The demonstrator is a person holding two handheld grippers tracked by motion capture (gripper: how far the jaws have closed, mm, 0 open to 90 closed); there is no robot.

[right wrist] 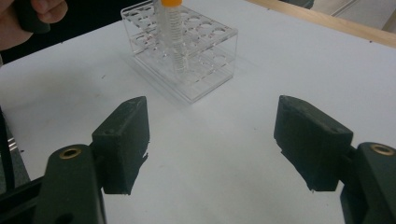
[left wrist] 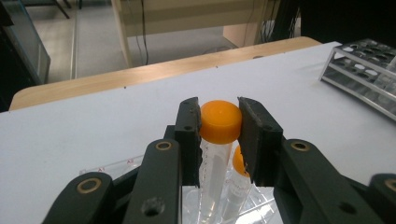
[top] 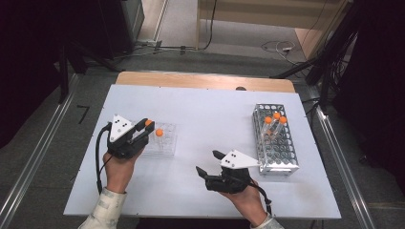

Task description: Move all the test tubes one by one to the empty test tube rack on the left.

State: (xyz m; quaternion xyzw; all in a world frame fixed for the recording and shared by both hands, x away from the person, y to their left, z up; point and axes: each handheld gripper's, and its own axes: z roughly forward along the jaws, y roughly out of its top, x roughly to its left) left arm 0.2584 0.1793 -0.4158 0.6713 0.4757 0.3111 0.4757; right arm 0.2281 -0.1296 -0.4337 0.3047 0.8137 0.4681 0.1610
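Note:
My left gripper (top: 147,128) is shut on the orange cap of a clear tube (left wrist: 220,122), which hangs upright with its lower part down in the clear plastic rack (top: 165,145). A second orange-capped tube (top: 159,132) stands in that rack just beside it, also seen as the second tube (left wrist: 237,164) behind the right jaw. My right gripper (top: 208,162) rests low over the table's front middle, open with nothing between its jaws (right wrist: 212,116). It faces the clear rack (right wrist: 196,60), where an orange-capped tube (right wrist: 171,32) stands.
A metal wire rack (top: 282,157) stands at the right of the white table, with three orange-capped tubes (top: 276,119) at its far end. The metal rack (left wrist: 369,70) lies off to my left gripper's right. A wooden edge (top: 205,80) borders the far side.

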